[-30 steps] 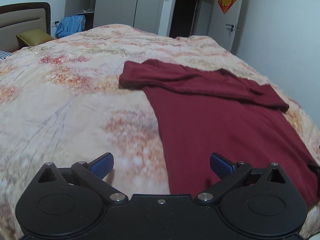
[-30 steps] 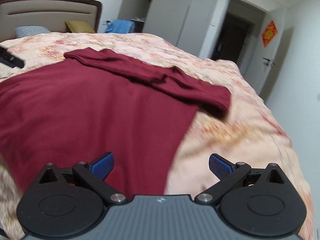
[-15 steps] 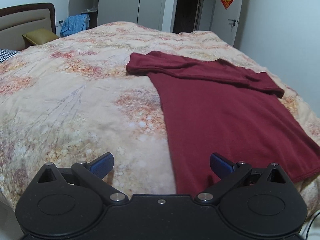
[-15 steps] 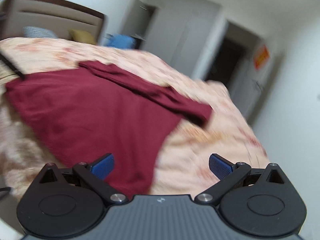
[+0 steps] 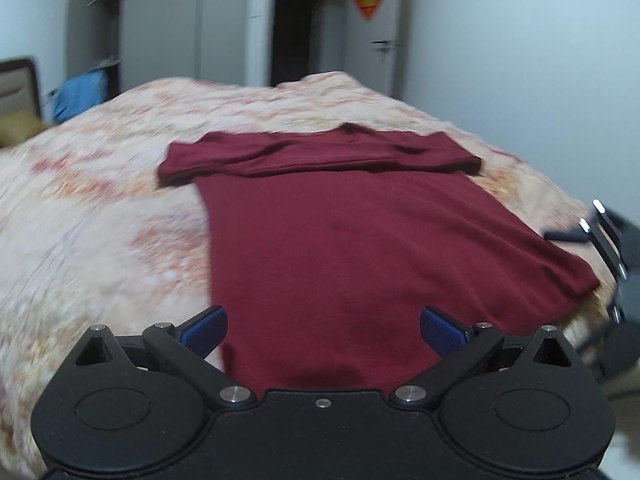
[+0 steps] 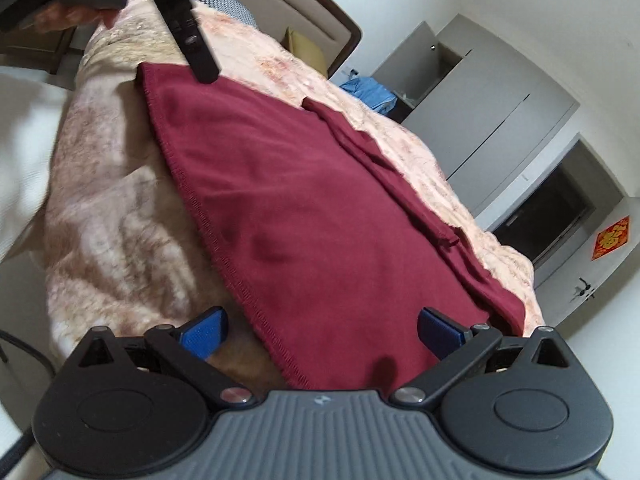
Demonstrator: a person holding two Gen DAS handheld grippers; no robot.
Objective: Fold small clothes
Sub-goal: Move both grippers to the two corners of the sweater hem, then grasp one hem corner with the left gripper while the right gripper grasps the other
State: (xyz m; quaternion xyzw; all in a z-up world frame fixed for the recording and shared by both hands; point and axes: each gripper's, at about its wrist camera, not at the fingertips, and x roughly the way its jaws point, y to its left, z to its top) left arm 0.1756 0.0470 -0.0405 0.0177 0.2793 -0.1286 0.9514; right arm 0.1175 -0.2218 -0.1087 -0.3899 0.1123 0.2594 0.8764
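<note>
Left wrist view: left gripper [image 5: 322,330] jaws spread, empty, hovering over the hem of the maroon shirt [image 5: 360,240], which lies flat on the bed [image 5: 100,220].

Right wrist view: right gripper [image 6: 322,330] jaws spread over the hem corner [image 6: 304,376]. Recommend pinching both corners evenly before lifting.

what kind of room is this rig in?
A home bedroom, most likely: a bed with a floral quilt and padded headboard, wardrobe doors behind, and a maroon shirt spread flat for folding.
</note>
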